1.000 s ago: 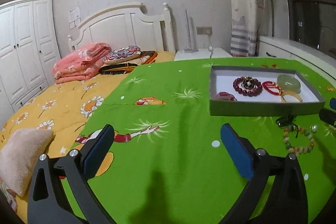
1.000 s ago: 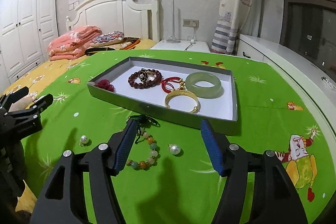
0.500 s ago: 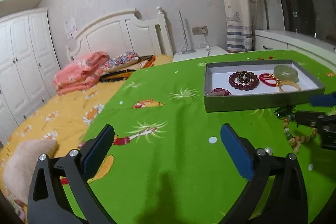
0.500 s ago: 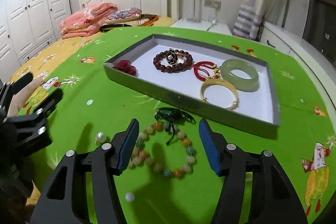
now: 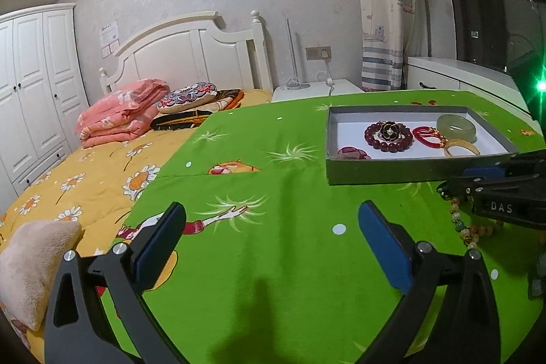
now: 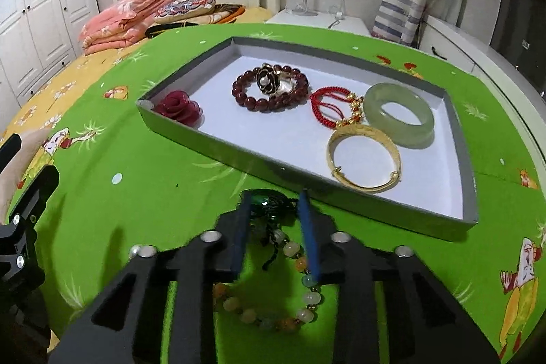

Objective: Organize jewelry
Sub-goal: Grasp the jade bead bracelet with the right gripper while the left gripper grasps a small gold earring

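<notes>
A grey tray (image 6: 239,156) (image 5: 392,171) on the green cloth holds a dark red bead bracelet (image 6: 269,91), a black flower brooch (image 6: 268,81), a red cord (image 6: 327,104), a jade bangle (image 6: 399,115), a gold bangle (image 6: 363,159) and a red rose (image 6: 177,108). In front of it lies a multicoloured beaded bracelet (image 6: 273,316) (image 5: 460,224) with a dark green ornament (image 6: 268,202). My right gripper (image 6: 273,197) (image 5: 454,183) points down over it. Its jaws are closing and the pads meet the ornament's sides. My left gripper (image 5: 272,208) hangs open above bare cloth, holding nothing.
The green cloth (image 5: 273,261) covers a bed with a yellow flowered quilt (image 5: 85,179). Folded pink bedding (image 5: 119,111) and pillows lie by the white headboard (image 5: 191,53). A white wardrobe (image 5: 34,84) stands left, a nightstand (image 5: 314,89) and low white cabinet (image 5: 460,74) behind.
My right gripper has moved forward and down over the beaded bracelet, and its jaws have narrowed from wide to close around the green ornament. The left gripper has stayed open and nearly still.
</notes>
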A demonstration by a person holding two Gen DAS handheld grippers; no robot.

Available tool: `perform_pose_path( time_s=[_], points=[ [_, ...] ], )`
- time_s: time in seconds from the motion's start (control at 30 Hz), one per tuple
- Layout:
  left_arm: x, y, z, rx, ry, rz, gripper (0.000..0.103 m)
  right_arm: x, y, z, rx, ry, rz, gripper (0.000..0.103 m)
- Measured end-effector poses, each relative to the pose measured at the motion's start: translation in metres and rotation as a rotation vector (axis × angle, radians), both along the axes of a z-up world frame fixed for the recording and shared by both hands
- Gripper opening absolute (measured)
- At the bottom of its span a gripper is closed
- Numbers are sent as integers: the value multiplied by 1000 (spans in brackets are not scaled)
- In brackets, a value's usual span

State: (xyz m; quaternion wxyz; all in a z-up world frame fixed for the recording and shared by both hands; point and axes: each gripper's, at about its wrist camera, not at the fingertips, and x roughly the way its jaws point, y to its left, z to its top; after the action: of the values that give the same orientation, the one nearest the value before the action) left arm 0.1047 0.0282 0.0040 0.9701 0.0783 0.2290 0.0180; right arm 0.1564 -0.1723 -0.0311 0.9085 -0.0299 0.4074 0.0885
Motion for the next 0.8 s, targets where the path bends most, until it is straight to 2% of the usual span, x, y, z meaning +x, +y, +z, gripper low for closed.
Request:
perform_pose_path(
  time_s=[0.07, 0.17, 0.33, 0.6, 0.8],
  points=[
    [-1, 0, 0, 0, -3, -1, 98, -1, -2, 0, 13, -1, -1, 13],
    [-1, 0, 0, 0, -4, -1, 98, -8, -4, 6, 22, -47, -11, 11],
    [-1, 0, 0, 1, -5, 0, 98, -32, -4, 20, -7, -148, -12, 11],
    [0, -1, -1, 14, -2, 4, 98, -74, -28, 49, 15, -283, -30, 11],
    [2, -11, -2, 61, 17, -4, 98, -96, -41, 49, 5, -306, -30, 11]
  ],
)
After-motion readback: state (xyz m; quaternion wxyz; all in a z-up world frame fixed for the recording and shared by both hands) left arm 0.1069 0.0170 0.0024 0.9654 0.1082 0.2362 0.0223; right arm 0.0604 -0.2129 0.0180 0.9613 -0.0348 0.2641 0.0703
